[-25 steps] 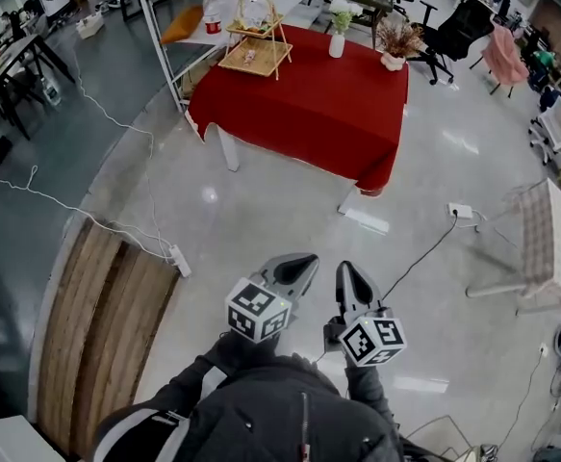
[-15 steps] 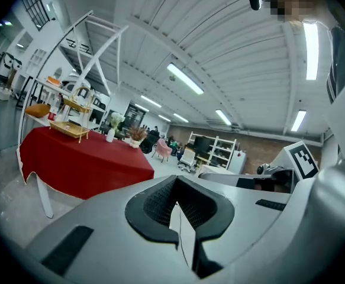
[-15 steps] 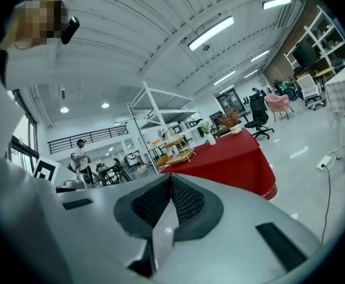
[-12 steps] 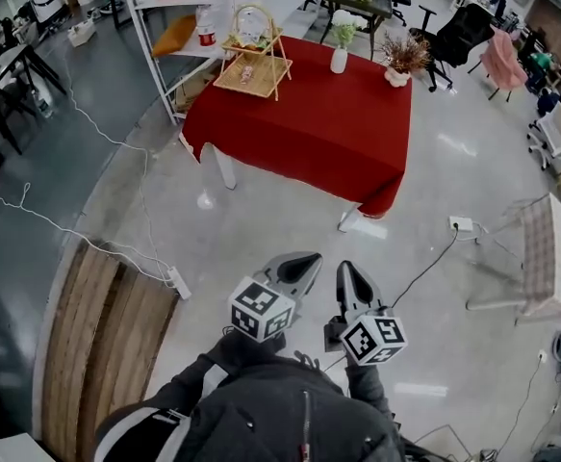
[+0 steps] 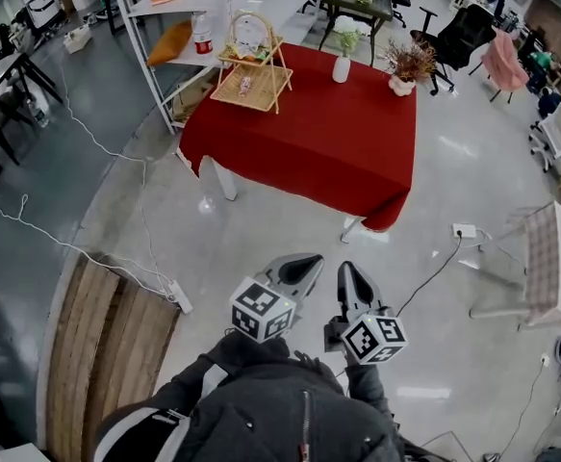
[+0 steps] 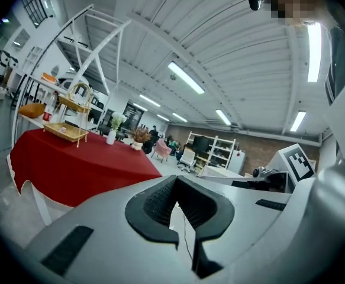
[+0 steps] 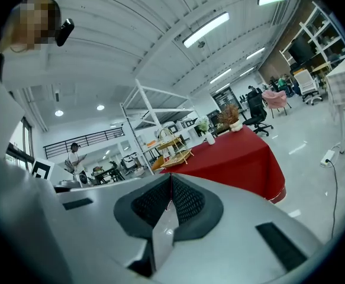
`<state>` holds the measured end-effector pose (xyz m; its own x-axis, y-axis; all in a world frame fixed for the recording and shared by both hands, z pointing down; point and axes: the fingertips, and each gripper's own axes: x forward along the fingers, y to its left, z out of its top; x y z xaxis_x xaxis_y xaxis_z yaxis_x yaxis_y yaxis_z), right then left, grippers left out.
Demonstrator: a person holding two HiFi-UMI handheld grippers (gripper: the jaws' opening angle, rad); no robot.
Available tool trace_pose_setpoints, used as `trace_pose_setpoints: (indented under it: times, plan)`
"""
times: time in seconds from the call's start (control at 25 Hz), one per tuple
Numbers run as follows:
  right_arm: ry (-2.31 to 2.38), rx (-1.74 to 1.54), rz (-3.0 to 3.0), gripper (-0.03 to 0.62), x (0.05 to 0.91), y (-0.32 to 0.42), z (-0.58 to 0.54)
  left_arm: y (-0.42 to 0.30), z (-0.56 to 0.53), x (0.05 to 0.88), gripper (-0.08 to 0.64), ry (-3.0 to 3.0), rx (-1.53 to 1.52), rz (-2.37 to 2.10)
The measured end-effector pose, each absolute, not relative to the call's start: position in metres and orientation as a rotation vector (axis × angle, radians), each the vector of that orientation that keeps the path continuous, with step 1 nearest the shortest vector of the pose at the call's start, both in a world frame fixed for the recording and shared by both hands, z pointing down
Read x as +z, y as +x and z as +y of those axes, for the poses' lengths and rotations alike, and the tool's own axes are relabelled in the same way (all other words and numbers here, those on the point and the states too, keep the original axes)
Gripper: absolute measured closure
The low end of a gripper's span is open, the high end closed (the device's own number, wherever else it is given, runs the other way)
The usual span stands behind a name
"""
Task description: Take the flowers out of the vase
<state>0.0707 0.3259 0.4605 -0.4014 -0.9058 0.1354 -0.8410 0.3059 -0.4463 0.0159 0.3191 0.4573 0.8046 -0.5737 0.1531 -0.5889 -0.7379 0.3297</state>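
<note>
Holds left gripper and right gripper side by side, jaws pressed together on nothing, aimed at vase with flowers well ahead on counter, evidently for approach.

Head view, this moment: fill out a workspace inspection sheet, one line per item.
Surface: table under a red cloth, far from the person.
Job's things: white vase holding flowers, upright near the far edge.
Clutter: basket stand; potted dried plant.
Grippers: left gripper and right gripper both shut, empty, over the floor.
Cables: power strip and second power strip, cords trailing.
Surroundings: shelving, office chairs, wooden boards.
</note>
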Motion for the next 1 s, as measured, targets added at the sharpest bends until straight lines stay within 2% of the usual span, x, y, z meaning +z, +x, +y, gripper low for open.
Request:
trace_pose_setpoints:
  times: [0.56,1.0]
  plan:
    - [-1.665,-0.759,2.396,0.581,0.474,0.077,0.300,0.022,0.296,0.467,0.551,2.606,0.084,-0.844]
    - [-1.575,-0.752,2.503,0.581,0.470,0.055,0.261,-0.006,0.266,0.464,0.551,2.558,0.062,-0.974]
